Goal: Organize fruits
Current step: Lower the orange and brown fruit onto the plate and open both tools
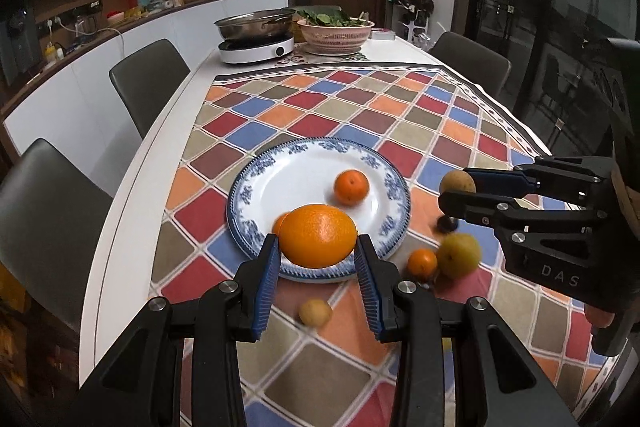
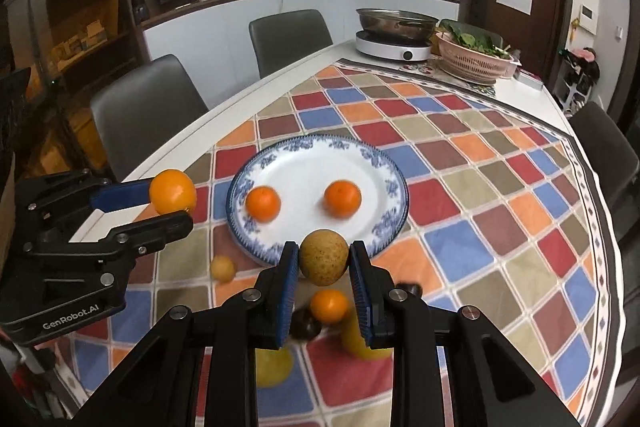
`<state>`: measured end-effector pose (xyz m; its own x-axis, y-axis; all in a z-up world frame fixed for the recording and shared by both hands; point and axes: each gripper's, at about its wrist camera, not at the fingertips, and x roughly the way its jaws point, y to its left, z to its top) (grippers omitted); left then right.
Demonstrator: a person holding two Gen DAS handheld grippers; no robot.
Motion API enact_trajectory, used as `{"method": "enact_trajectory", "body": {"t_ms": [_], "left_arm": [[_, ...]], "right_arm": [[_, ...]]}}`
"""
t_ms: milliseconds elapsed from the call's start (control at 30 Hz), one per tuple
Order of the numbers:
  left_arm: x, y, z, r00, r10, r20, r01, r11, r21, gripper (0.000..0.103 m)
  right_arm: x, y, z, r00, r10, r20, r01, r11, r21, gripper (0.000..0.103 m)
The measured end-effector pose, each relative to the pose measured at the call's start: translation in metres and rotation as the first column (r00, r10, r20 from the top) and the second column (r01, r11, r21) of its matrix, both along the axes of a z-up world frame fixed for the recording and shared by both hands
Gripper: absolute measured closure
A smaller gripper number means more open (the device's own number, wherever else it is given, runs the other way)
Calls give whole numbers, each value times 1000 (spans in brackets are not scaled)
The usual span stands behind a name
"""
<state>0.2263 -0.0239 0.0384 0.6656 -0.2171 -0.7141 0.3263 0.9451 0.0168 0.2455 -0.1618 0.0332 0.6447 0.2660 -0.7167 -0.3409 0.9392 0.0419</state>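
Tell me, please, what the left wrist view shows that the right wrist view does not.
Only the left wrist view shows the left gripper head-on, its jaws shut on the large orange. Only the right wrist view shows the right gripper head-on, gripping the brown pear, and both small oranges unobstructed. Both show the plate, checked cloth and steel pot.

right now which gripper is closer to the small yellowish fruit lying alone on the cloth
Left. The left gripper, holding the big orange, hangs almost over the small yellowish fruit; the right gripper is off to its side.
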Motion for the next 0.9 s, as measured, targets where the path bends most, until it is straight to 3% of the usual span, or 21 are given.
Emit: {"method": "enact_trajectory", "body": {"t_ms": [500, 900], "left_arm": [[100, 3, -29, 990, 40, -134, -39, 999, 14, 66], [152, 4, -76, 959, 104, -264, -94, 994, 48, 65]], "right_arm": [[107, 9, -22, 988, -38, -152, 44, 998, 38, 76], [168, 11, -61, 956, -110, -272, 113, 994, -5, 76]]}}
